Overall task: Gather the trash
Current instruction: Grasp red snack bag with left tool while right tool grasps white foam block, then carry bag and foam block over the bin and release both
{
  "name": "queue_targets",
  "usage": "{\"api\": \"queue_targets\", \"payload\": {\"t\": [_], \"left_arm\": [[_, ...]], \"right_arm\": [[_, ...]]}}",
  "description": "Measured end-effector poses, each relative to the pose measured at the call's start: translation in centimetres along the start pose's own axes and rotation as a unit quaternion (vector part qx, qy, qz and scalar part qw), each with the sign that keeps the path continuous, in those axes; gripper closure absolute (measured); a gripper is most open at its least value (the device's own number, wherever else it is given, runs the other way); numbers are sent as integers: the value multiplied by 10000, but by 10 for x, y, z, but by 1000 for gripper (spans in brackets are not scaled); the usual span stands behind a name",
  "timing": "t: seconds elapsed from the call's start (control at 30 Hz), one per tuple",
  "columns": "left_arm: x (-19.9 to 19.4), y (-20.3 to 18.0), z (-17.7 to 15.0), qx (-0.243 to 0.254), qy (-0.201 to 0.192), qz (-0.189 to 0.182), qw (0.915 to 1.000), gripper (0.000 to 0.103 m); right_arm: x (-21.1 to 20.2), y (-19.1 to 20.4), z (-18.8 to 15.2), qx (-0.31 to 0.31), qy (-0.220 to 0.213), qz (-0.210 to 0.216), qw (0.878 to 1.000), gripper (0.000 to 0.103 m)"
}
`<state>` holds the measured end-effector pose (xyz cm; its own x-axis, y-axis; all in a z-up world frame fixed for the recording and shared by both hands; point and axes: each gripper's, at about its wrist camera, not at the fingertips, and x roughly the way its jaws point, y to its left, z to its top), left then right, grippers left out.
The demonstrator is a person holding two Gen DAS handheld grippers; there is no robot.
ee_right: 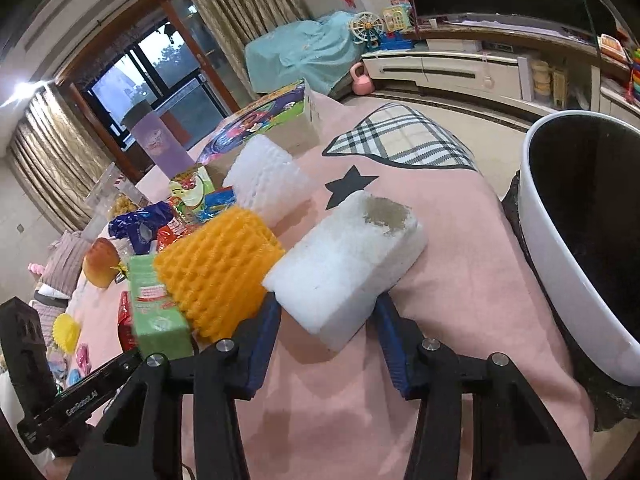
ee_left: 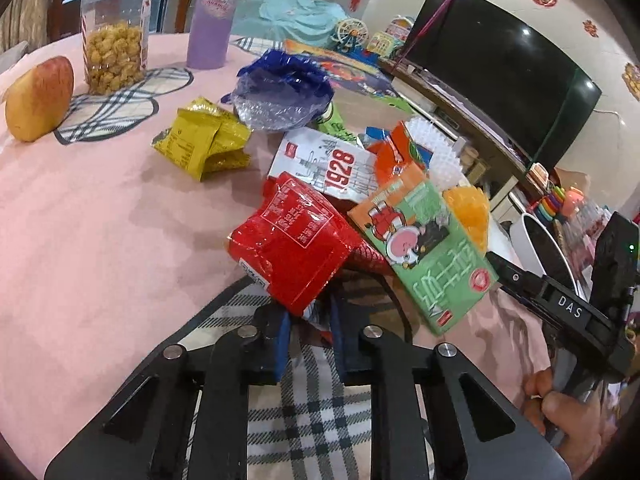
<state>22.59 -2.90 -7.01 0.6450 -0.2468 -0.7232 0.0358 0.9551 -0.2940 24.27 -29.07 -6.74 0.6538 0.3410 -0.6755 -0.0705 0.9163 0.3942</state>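
Note:
My left gripper (ee_left: pixel 310 316) is shut on the lower edge of a red snack wrapper (ee_left: pixel 288 240), which sits on the pink tablecloth (ee_left: pixel 100 240). Beside it lie a green drink carton (ee_left: pixel 424 252), a white "1928" packet (ee_left: pixel 332 164), a yellow packet (ee_left: pixel 204 144) and a blue plastic bag (ee_left: pixel 280 92). My right gripper (ee_right: pixel 326 308) is shut on a white foam block (ee_right: pixel 344 256) with a dirty patch on top; its blue pads (ee_right: pixel 264 332) press both sides. An orange foam net (ee_right: pixel 220 272) and a white foam net (ee_right: pixel 268 180) lie to the block's left.
A white bin (ee_right: pixel 568 248) with a dark inside stands past the table's right edge. An apple (ee_left: pixel 40 96), a popcorn jar (ee_left: pixel 114 48) and a purple tumbler (ee_left: pixel 214 16) stand at the far left. A colourful box (ee_right: pixel 260 120) lies at the back.

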Motion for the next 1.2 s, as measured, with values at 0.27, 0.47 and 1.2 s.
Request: {"api": "queue_targets", "payload": {"t": [0.27,0.47,1.2], "left_arm": [[-20,6,-13,-71,-135,-12,9999,90],[-33,0,-28,-35,-135,-86,9999,90],[-47,-94,-52,847,-13,-750,9936,90]], "right_arm": [[-23,1,-12,6,-81,94,9999,55],[-43,2,-22,4,-170,136,9998,55],[-111,-30,-38,166,-566,-16,9983,55]]}}
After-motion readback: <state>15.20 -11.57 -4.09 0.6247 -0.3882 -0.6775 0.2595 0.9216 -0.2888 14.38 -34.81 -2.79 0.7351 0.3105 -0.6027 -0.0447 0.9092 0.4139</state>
